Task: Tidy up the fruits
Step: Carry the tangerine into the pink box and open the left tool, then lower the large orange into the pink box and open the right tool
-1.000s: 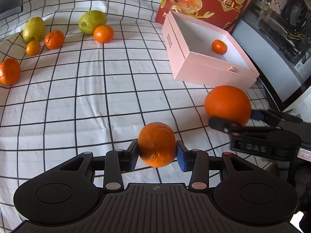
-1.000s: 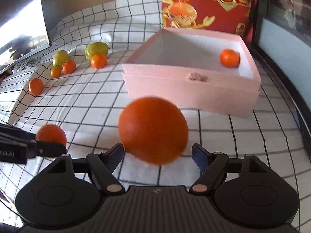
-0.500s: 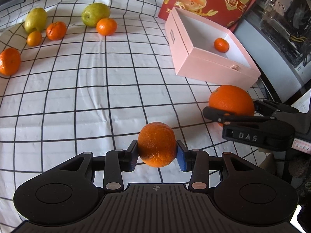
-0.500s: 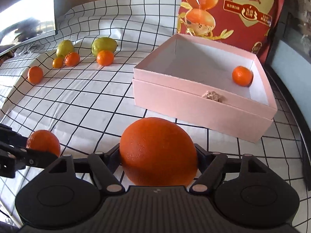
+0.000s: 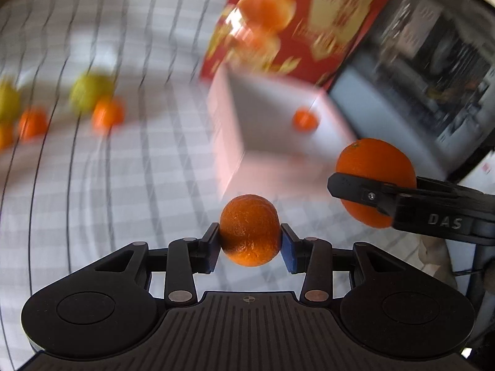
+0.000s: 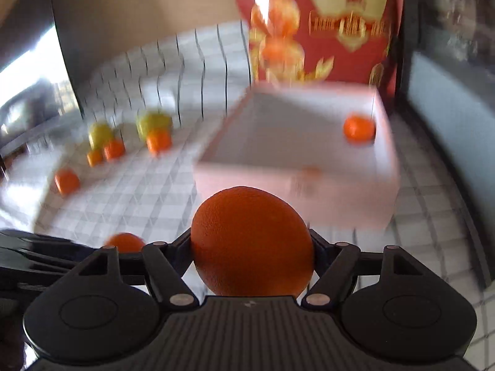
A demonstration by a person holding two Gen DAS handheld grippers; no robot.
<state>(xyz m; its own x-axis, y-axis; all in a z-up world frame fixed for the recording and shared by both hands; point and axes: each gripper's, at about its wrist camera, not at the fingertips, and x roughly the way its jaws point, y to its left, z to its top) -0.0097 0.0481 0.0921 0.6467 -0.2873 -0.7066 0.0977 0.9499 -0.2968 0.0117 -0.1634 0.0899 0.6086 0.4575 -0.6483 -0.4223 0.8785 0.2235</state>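
Observation:
My left gripper (image 5: 250, 244) is shut on a small orange (image 5: 249, 229) and holds it above the checked cloth. My right gripper (image 6: 252, 249) is shut on a large orange (image 6: 252, 241); it also shows in the left wrist view (image 5: 376, 179), held off the cloth at the right. An open pink box (image 6: 383, 167) lies ahead of both grippers with one small orange (image 6: 359, 128) inside at its far right; the box (image 5: 225, 130) also shows in the left wrist view. Both views are blurred by motion.
Several small oranges and two green-yellow pears (image 6: 154, 122) lie on the cloth at the far left. A red printed bag (image 6: 324, 24) stands behind the box. Dark equipment (image 5: 433, 61) stands at the right.
My right gripper shut on the large orange and lifted it. Both grippers have risen with their fruit and tilted up toward the pink box.

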